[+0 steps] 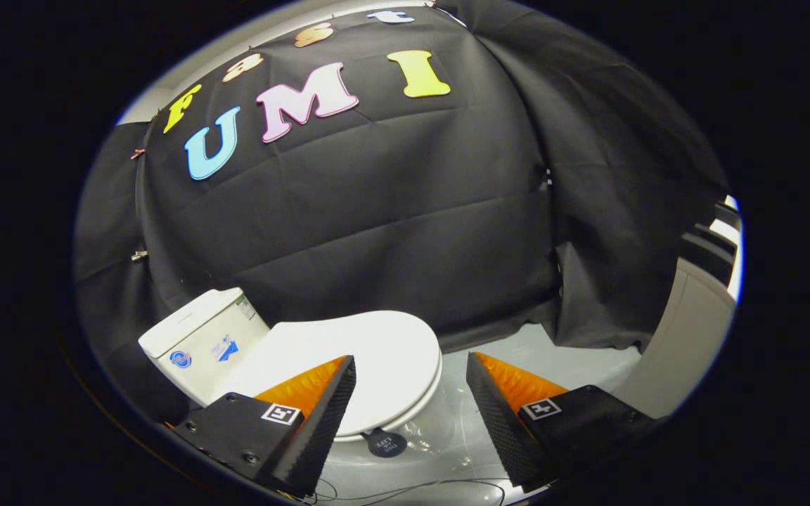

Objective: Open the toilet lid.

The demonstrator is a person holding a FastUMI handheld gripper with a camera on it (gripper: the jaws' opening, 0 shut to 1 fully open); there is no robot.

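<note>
White toilet lid (pixel 370 365) lies closed; tool (pixel 410 369) spread apart above it.

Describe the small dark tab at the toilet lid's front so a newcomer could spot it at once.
Start at the white toilet against the black cloth; its closed lid faces the gripper. At the lid's front rim hangs a small round dark tab, between the open jaws: the only dark piece on the white toilet.
</note>
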